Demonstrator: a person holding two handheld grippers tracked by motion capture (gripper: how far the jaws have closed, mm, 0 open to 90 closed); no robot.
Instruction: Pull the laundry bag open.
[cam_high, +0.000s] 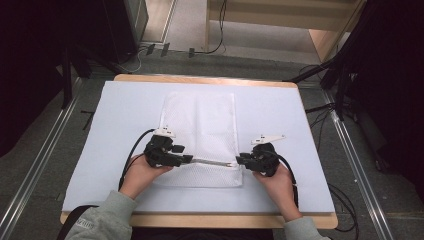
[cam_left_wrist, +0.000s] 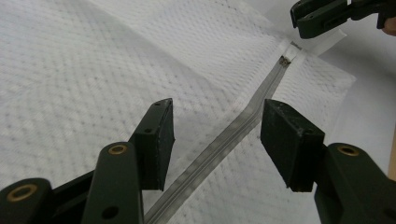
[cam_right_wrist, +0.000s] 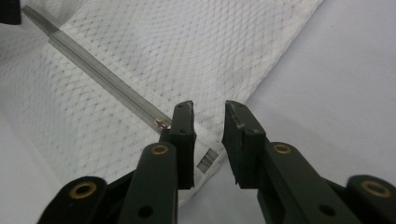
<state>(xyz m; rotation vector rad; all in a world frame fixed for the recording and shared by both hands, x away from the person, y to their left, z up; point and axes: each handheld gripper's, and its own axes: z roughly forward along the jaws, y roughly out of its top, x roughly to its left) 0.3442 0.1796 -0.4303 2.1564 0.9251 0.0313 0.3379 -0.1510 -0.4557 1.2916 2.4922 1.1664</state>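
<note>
Pale blue padding covers the table, and on it lies a white mesh laundry bag with both grippers at its near end. Starting from the right gripper: its jaws stand a little apart, gripping nothing, with the small metal zipper slider just beside its left jaw and the bag's end tab lying below the gap. From there the grey zipper runs away across the mesh toward the left gripper, whose jaws stand wide apart, straddling the zipper track without touching it. In that gripper's view the slider sits far ahead, just under the other gripper's tips. As a judgement, the zipper work looks barely begun: the teeth appear meshed along the whole visible run and neither gripper has a hold yet, so seizing the slider and bracing the fabric remain. Whether the slider has a pull tab is too small to tell, the far end of the zipper is cut off behind the left gripper in the high view, and whether the bag holds anything cannot be made out.
</note>
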